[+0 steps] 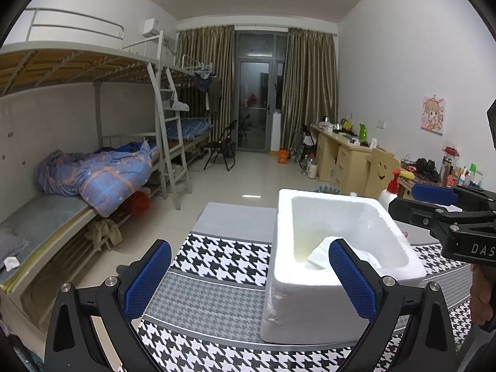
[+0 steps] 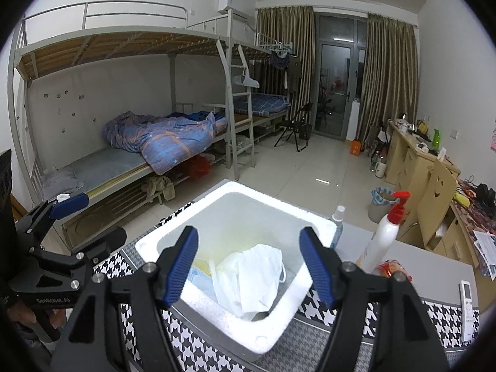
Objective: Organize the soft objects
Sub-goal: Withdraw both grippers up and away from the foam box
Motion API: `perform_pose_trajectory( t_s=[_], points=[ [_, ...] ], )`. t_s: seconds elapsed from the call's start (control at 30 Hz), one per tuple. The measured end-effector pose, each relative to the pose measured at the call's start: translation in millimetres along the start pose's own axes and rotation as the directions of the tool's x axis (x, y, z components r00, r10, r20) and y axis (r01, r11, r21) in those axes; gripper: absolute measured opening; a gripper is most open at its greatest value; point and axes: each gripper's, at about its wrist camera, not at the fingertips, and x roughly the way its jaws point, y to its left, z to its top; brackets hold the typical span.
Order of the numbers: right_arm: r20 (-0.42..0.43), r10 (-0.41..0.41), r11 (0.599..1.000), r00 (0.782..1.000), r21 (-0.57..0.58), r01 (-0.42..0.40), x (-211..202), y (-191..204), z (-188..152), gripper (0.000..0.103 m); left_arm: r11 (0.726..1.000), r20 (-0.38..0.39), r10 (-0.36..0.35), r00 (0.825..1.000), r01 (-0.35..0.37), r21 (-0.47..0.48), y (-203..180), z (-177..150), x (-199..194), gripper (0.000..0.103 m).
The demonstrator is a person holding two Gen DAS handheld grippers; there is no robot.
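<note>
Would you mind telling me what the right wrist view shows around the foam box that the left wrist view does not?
Only the right wrist view shows the remote control on the table and the clear bottle behind the foam box.
Only the left wrist view shows the cartoon poster on the wall.
Both show the box, the white cloth lying inside it, the red-topped pump bottle, and both grippers open and empty.

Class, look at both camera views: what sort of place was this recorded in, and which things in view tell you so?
Most likely a shared dormitory room. Metal bunk beds with a rumpled blue quilt line one wall, and a row of wooden desks cluttered with personal items lines the other.
</note>
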Motion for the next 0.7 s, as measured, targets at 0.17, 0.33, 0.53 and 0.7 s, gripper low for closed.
perform_pose_trajectory(
  t_s=[0.17,0.33,0.53,0.7],
  points=[
    [0.023,-0.008,1.0,1.0,-0.006,0.009,-11,-2,-2,0.084,1.0,0.02,-0.003,1.0,0.003,0.008,-6,1,-11,0.102],
    [0.05,-0.018,1.0,0.999,-0.012,0.019,-20,-2,-2,0.089,1.0,0.035,-0.002,0.999,0.002,0.02,-12,5,-18,0.102],
    [0.068,-0.025,1.0,0.997,-0.008,0.025,-26,-4,-5,0.09,1.0,0.044,-0.008,0.999,0.007,0.03,-19,8,-23,0.102],
    [0.091,-0.028,1.0,0.995,-0.002,0.028,-35,-7,-7,0.09,0.999,0.048,-0.015,0.999,0.014,0.037,-23,9,-26,0.102]
  ],
)
